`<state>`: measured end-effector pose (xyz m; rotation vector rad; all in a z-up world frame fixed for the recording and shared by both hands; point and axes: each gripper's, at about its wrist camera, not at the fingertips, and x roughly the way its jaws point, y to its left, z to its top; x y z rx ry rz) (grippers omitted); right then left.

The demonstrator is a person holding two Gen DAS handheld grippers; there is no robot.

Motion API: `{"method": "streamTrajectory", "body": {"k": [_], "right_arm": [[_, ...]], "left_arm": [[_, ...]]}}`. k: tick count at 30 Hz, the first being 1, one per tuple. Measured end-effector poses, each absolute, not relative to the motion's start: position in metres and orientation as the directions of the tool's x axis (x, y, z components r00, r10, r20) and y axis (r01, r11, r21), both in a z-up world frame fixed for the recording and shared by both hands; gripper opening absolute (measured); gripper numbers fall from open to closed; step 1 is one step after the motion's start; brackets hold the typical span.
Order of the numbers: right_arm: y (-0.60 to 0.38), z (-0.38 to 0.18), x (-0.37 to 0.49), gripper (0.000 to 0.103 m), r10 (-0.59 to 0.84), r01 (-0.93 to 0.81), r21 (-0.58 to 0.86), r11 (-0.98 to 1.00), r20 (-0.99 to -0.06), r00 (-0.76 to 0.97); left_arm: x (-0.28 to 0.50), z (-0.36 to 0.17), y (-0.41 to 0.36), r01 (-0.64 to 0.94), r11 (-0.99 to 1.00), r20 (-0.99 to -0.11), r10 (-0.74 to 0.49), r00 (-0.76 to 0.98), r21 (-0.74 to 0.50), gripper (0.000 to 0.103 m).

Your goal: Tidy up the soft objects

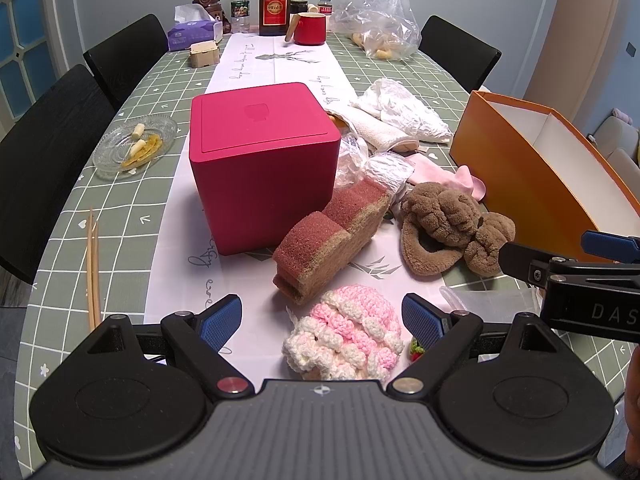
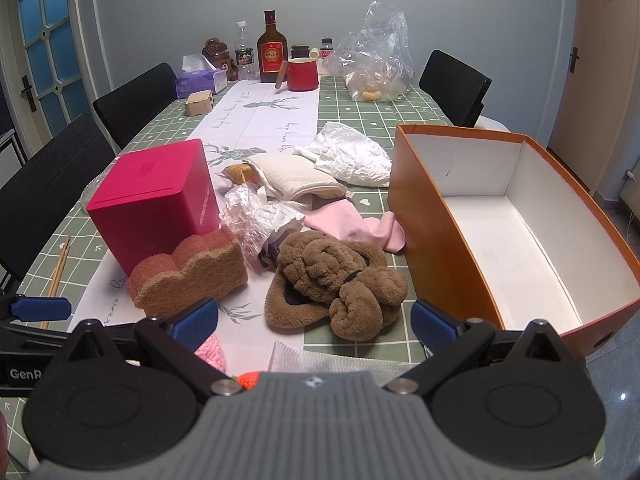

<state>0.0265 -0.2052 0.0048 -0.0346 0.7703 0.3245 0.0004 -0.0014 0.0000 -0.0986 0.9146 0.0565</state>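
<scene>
In the right wrist view, orange box (image 2: 424,216) interior, bare white

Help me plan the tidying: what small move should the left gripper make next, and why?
Probably lower the left gripper and close on the pink crocheted hat: its fingers are open on either side of it, and the orange box is empty.

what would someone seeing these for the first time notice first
Probably the bright magenta cube-shaped box standing on the white table runner, and the big open orange cardboard box with a white inside, empty, at the table's right edge. Between them lies a jumble of soft things: a fluffy brown plush slipper, a red-and-tan scouring sponge, and a pink-and-white crocheted piece between the open left claw's fingers.
</scene>
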Motion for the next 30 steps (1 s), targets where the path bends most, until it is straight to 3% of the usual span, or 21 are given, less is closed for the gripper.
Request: {"method": "streamTrajectory", "body": {"k": [30], "right_arm": [[-0.2060, 0.0045, 0.0272, 0.100, 0.276, -0.301, 0.088, 0.950, -0.690, 0.669]], "left_arm": [[-0.0003, -0.0029, -0.0018, -0.090, 0.994, -0.795, 0.002, 0.607, -0.067, 0.103]]}}
